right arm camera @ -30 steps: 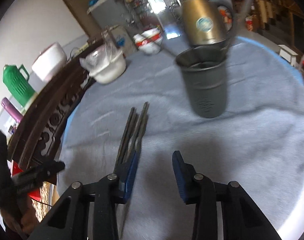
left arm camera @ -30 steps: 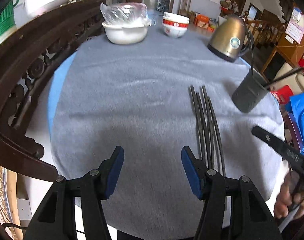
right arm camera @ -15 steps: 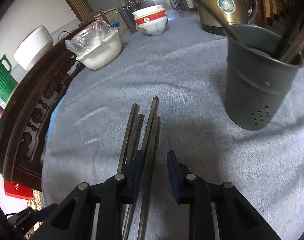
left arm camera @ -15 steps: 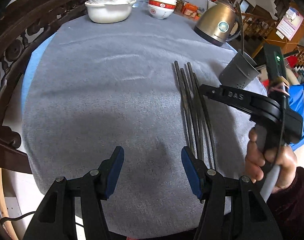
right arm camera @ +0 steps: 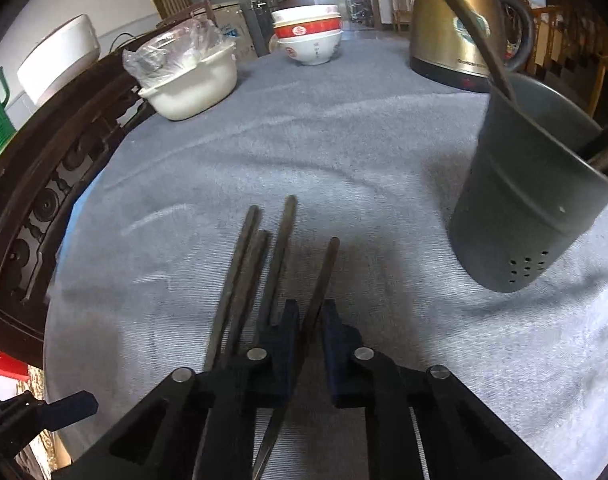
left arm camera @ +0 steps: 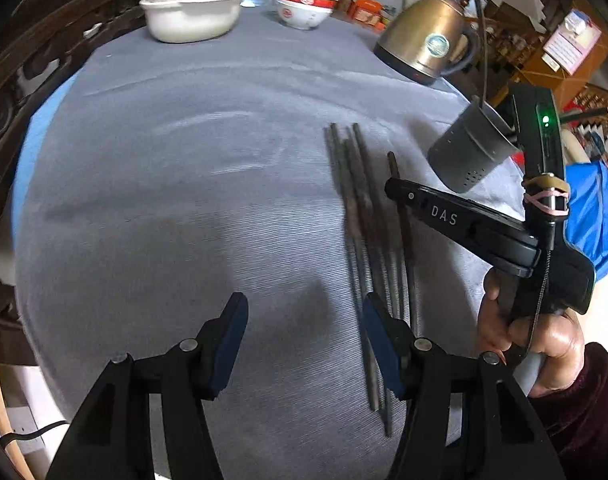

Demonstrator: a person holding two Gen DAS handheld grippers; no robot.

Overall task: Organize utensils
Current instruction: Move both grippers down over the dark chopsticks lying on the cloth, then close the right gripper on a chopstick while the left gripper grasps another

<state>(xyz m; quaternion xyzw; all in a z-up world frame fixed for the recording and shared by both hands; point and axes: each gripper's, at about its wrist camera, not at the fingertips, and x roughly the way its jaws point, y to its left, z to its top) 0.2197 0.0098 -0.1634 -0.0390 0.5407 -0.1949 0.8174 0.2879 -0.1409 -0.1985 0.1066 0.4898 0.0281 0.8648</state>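
Grey cloth covers your table, with a kettle and bowls at the far edge. Your right gripper is closing its jaws on one chopstick — three more chopsticks lie just left of it. Right of them stands the grey utensil holder. Your left gripper hovers half open — nothing between its pads.

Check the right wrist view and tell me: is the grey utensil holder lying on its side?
No. The grey utensil holder stands upright on the grey cloth, with utensils sticking out of its open top.
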